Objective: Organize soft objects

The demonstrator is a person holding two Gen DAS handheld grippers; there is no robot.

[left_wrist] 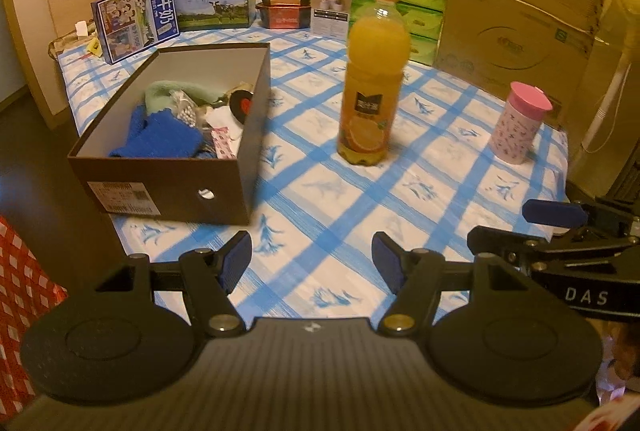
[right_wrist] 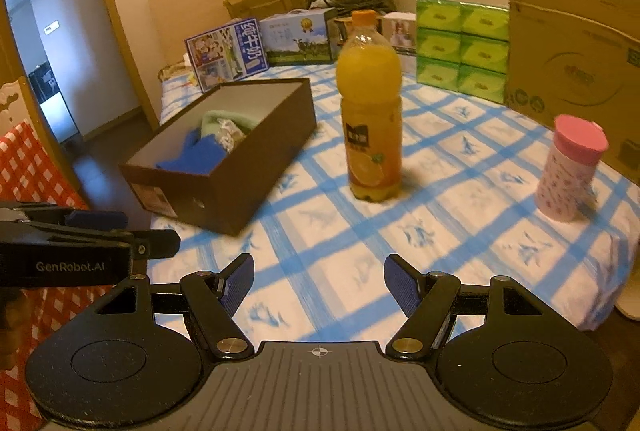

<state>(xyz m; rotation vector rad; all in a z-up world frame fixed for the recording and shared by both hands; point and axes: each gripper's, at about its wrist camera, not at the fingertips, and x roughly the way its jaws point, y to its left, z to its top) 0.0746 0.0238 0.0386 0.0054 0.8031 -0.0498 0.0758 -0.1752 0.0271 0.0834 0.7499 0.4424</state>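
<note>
The soft things lie in the brown box [left_wrist: 168,167]: a blue knitted cloth [left_wrist: 160,137] at its near end, a pale green cloth [left_wrist: 172,93] behind it, and a small clear bag of beads [left_wrist: 185,109] between the two. Other small items are heaped against the box's right wall, too jumbled to tell apart. The box stands open on the blue-checked tablecloth [left_wrist: 360,215], close to the table's left edge.

Right of the box, well apart from it, an orange juice bottle [left_wrist: 374,79] stands upright. Farther right of the box stands a pink-lidded cup [left_wrist: 520,129]. Behind the box, a blue milk carton [left_wrist: 134,19] leans, and beyond the bottle sit stacked green tissue packs [left_wrist: 400,11].

In front of the box, the left gripper [left_wrist: 312,263] hovers over the cloth with jaws spread and nothing between them. The right gripper [right_wrist: 319,283] hangs beside it, likewise wide and empty.
</note>
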